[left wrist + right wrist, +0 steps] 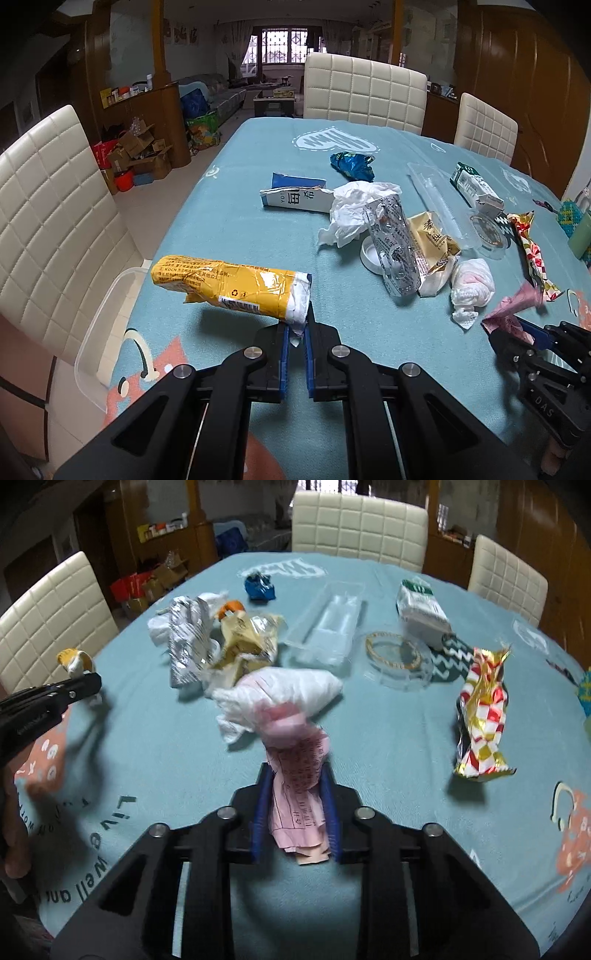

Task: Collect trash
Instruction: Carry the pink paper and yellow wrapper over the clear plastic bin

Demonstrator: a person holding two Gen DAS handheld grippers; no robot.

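Cream chairs ring the table (229, 206), whose teal cloth carries most of the trash heaped toward its right edge. I have the left gripper (296, 334) clenched on the white end of the yellow wrapper (229, 288), lifted toward the clear bin (107, 306) at the left edge. My right gripper (295, 805) pinches the pink receipt (295, 775) near the front edge, likely to carry both in one trip.

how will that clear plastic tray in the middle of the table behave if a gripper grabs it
The clear plastic tray looks thin and see-through, so it is probably very light and may flex or crackle under the fingers. Its smooth walls could slip. Lying flat on the tablecloth, it seems unlikely to roll.
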